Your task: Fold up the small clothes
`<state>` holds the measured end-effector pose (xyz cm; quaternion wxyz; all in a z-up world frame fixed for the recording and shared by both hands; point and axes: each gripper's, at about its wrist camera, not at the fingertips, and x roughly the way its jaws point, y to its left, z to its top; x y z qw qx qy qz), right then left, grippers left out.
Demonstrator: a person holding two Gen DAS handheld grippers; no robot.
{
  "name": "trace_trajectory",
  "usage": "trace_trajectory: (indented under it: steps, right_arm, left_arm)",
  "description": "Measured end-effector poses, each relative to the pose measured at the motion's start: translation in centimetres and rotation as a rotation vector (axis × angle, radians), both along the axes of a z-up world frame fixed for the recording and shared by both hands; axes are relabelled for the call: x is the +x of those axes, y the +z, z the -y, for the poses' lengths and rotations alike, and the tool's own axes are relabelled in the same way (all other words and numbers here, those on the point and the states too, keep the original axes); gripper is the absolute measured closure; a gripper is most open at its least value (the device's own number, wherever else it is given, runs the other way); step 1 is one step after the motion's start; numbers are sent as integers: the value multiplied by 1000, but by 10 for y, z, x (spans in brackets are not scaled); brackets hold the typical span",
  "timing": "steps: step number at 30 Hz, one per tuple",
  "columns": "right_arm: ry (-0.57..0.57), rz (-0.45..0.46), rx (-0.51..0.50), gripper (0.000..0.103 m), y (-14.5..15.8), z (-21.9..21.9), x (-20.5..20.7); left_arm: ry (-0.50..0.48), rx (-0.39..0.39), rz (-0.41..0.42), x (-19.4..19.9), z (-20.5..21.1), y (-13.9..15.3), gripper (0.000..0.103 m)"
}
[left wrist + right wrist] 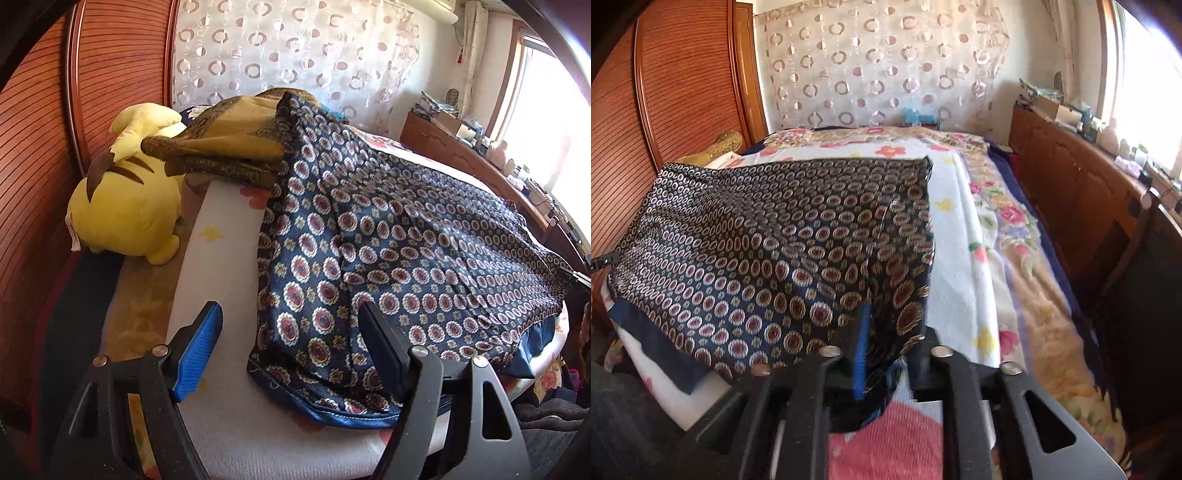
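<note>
Jaws of the left gripper (291,354) stand wide apart, released, straddling the near corner of the patterned garment (388,258) without pinching it. Jaws of the right gripper (882,354) are clenched on the opposite near corner of the same cloth, with fabric bunched between them at the blue pad.

Garment: dark blue, medallion print, satin-trimmed hem. It lies spread across a white towel (960,229) on the bed (1015,266), mostly flat, with mild ripples near the middle. At its far end, in the left view, a folded brown-gold cloth (229,147) sits touching it, next to a yellow plush toy (125,206) against the wooden wardrobe (44,166).

Step in hand, as judged: taking both near corners before a fold away from the person.

Doing it well:
- Left jaws should close on the hem itself, catching all layers, not a single ply.
- Match grip depth to the right side so the edge lifts level.
- Lift with slight tension between grippers; satin will likely slip and sag.
- Lay the edge short of the folded brown-gold cloth to avoid dragging it.
</note>
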<state>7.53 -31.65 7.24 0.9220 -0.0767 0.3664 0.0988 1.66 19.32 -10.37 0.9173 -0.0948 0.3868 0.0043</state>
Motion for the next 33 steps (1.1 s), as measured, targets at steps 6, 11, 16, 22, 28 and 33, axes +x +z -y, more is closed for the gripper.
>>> trace_trajectory:
  steps: [6, 11, 16, 22, 28, 33]
  right_arm:
    - [0, 66, -57, 57, 16, -23, -7]
    - [86, 89, -62, 49, 20, -63, -12]
    - [159, 63, -16, 47, 0, -104, -1]
    - [196, -5, -3, 47, -38, -138, 22]
    - [212, -8, -39, 45, -59, -151, 29]
    - [195, 26, -20, 43, -63, -146, 23]
  left_arm:
    - [4, 11, -12, -2, 3, -3, 26]
    - [-14, 27, -7, -7, 10, -4, 26]
    - [-12, 36, -6, -7, 11, -3, 26]
    - [-12, 40, -7, -7, 12, -3, 26]
    - [-35, 2, -2, -10, 12, -2, 35]
    - [-28, -9, -9, -12, 10, -1, 53]
